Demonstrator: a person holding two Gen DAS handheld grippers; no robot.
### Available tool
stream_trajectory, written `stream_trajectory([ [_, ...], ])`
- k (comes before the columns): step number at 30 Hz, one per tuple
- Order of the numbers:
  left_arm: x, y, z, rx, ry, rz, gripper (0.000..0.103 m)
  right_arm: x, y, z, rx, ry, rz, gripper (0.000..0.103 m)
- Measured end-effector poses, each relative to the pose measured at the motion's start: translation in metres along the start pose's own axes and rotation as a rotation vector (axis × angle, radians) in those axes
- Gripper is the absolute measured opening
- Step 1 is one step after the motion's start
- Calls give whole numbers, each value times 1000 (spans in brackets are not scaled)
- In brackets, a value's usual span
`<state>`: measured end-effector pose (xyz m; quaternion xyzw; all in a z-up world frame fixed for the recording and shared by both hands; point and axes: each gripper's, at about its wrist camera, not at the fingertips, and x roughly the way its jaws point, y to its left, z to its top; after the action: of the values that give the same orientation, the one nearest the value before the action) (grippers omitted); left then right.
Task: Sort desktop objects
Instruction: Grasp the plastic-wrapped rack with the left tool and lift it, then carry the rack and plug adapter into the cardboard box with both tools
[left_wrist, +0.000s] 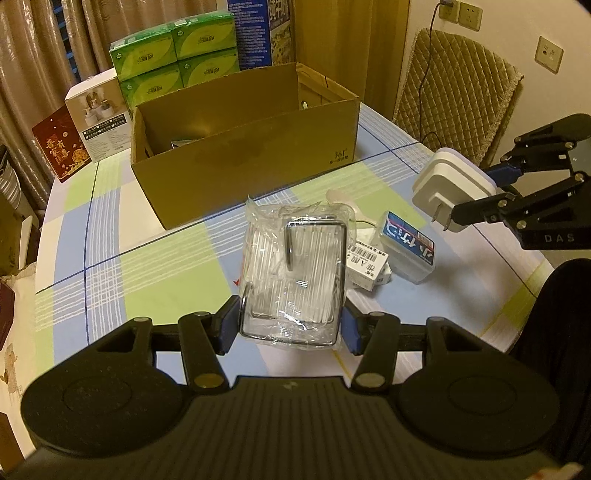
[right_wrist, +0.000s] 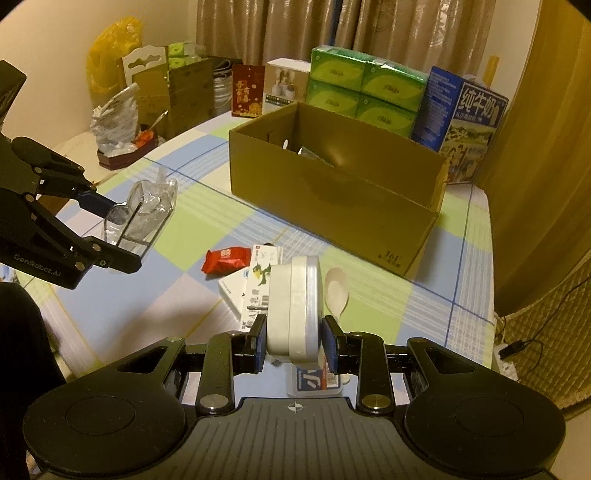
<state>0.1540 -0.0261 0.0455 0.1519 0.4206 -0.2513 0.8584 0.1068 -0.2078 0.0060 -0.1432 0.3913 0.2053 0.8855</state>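
My left gripper (left_wrist: 290, 326) is shut on a clear plastic-wrapped metal rack (left_wrist: 293, 273), held above the checked tablecloth; in the right wrist view that rack (right_wrist: 142, 214) shows at the left. My right gripper (right_wrist: 294, 341) is shut on a white plug adapter (right_wrist: 294, 306), which in the left wrist view is the white adapter (left_wrist: 452, 184) at the right. The open cardboard box (left_wrist: 258, 173) stands behind both, also the brown box (right_wrist: 332, 199). On the table lie a blue-white case (left_wrist: 408, 245), a small white carton (right_wrist: 256, 284), a red packet (right_wrist: 225, 260) and a white spoon (right_wrist: 336, 290).
Green tissue packs (left_wrist: 177, 55), a white box (left_wrist: 98, 118) and a red box (left_wrist: 61, 147) stand behind the cardboard box. A milk carton case (right_wrist: 469, 122) stands at its right. A padded chair (left_wrist: 454, 88) is beyond the table edge. Bags (right_wrist: 122, 122) lie at the far left.
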Motion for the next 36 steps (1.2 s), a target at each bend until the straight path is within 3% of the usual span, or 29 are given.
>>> stream_trajectory([
  [36,22,41,63,-42,-6,16,50,23,-40,58,52,-15,-35,28],
])
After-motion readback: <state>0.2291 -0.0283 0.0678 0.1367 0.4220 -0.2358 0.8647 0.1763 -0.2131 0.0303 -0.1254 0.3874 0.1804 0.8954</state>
